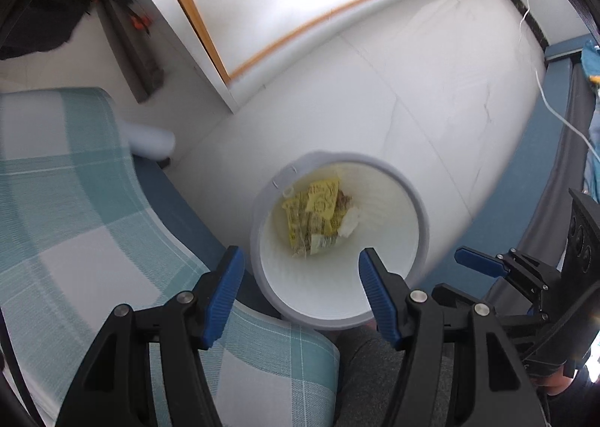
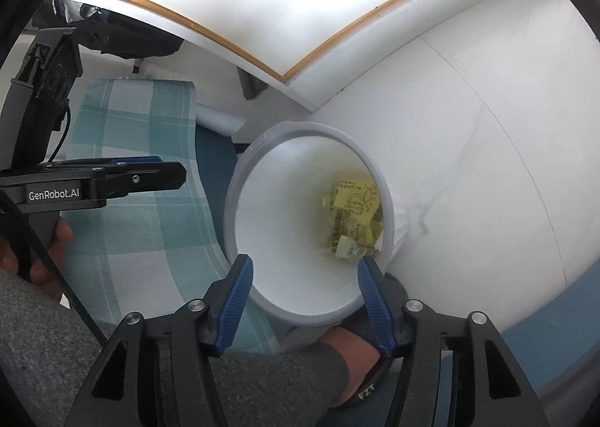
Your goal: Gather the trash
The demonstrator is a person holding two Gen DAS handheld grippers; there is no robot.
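While both grippers hang released over the bin, your drop looks done.

Your left gripper (image 1: 298, 277) points down into the white trash bin (image 1: 420, 224) with its jaws apart and nothing between them; your right gripper (image 2: 304, 279) stands the same way, angled in from the side. Yellow wrappers (image 1: 317, 209) and a crumpled white scrap (image 1: 348, 222) lie at the bottom of the bin, which sits on the pale floor (image 1: 431, 97) just beside the checked bedding (image 1: 82, 202). Judgement: before you go for more trash, lift straight clear of the rim so neither finger clips and tips the bin. A sleeve (image 2: 240, 389) crosses under the right gripper; mind it.
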